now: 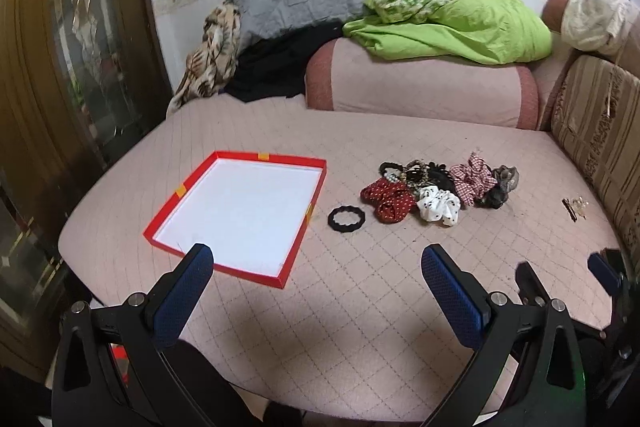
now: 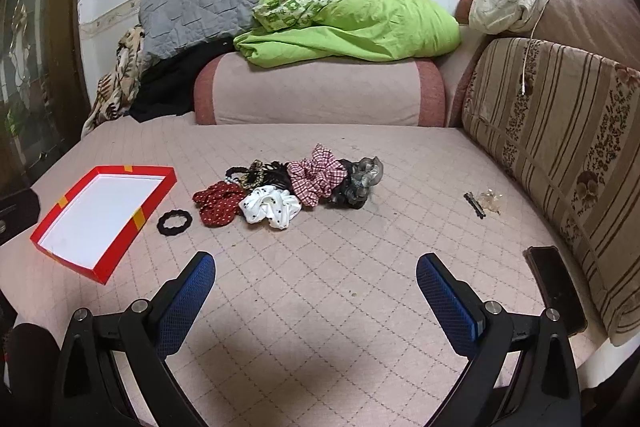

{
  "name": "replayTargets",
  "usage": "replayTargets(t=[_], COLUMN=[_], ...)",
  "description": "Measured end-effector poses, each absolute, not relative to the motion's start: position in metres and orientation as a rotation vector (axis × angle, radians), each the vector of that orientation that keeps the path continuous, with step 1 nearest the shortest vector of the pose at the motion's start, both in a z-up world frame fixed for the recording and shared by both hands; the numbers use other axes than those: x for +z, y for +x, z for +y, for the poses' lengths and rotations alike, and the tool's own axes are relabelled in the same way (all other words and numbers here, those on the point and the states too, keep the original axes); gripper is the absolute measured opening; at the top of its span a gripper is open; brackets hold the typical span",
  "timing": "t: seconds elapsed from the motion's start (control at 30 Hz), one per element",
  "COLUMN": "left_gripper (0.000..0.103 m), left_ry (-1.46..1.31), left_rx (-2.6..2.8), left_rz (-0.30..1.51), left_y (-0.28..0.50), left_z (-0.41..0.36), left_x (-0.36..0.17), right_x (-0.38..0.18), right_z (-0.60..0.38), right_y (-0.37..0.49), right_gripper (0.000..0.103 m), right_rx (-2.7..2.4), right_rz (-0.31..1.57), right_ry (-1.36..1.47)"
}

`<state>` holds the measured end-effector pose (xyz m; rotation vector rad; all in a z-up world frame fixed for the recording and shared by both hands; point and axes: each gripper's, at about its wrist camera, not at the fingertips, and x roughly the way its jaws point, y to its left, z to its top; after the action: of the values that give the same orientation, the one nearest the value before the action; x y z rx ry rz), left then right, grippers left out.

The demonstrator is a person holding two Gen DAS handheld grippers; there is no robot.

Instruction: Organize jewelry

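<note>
Nearest to me, my left gripper point(image 1: 316, 259) hangs over the pink quilted seat point(image 1: 360, 327) with its blue-padded fingers spread wide and nothing between them. My right gripper point(image 2: 316, 269) is the same: released, empty, above bare quilt. At the right edge of the left view I can see part of the right gripper's black frame close by.

Just past the left gripper's left finger lies the red tray point(image 1: 192, 183), white inside and empty, its near rim partly hidden by that finger. To the right of the tray, just beside its edge but apart from it, sits a black ring scrunchie point(image 1: 346, 219) alone on the quilt.

Further right is the pile of scrunchies point(image 2: 288, 187), touching and overlapping: a red dotted one point(image 2: 218, 205), a white dotted one point(image 2: 270, 211), a red-checked one point(image 2: 318, 177), a grey sheer one point(image 2: 360, 181) (and some darker ones behind that I cannot sort out).

Well right of the pile lie a dark hair clip point(image 2: 475, 205) and a clear claw clip point(image 2: 490, 201). A phone point(image 2: 554, 287) lies by the striped cushion point(image 2: 560, 147).

At the back, a green blanket point(image 2: 360, 23) sits on a bolster point(image 2: 320, 91), with a grey pillow point(image 2: 204, 3) to its left.
</note>
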<state>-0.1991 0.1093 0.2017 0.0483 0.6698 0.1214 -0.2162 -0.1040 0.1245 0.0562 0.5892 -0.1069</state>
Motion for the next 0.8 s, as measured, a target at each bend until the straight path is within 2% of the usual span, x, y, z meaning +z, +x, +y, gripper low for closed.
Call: replayTargets(t=[0.2, 0.33, 0.6, 0.67, 0.7, 0.73, 0.8], left_gripper=[0.103, 0.103, 0.103, 0.103, 0.103, 0.103, 0.101], left_ry=[-0.006, -0.023, -0.007, -0.002, -0.003, -0.003, 0.009], left_rx=[0.107, 0.076, 0.03, -0.005, -0.026, -0.045, -0.077], left_rz=[0.722, 0.756, 0.753, 0.769, 0.786, 0.802, 0.842], left_y=[-0.175, -0.151, -0.1, -0.082, -0.071, -0.059, -0.037], left_z=[0.134, 0.148, 0.159, 0.155, 0.151, 0.148, 0.14], left_x=[0.187, 0.183, 0.2, 0.203, 0.201, 0.198, 0.188], right_x=[0.117, 0.11, 0.122, 0.124, 0.12, 0.114, 0.103], right_z=[-0.105, -0.106, -0.118, -0.124, -0.127, -0.13, -0.135], right_y=[-0.214, -0.196, -0.149, -0.134, -0.122, -0.11, -0.094], right_gripper=[0.099, 0.088, 0.087, 0.094, 0.094, 0.094, 0.087], right_rx=[-0.106, -0.08, -0.063, -0.058, -0.048, -0.051, -0.059], right_rz=[0.618, 0.688, 0.712, 0.695, 0.727, 0.771, 0.814], right_ry=[0.044, 0.064, 0.12, 0.151, 0.159, 0.161, 0.182])
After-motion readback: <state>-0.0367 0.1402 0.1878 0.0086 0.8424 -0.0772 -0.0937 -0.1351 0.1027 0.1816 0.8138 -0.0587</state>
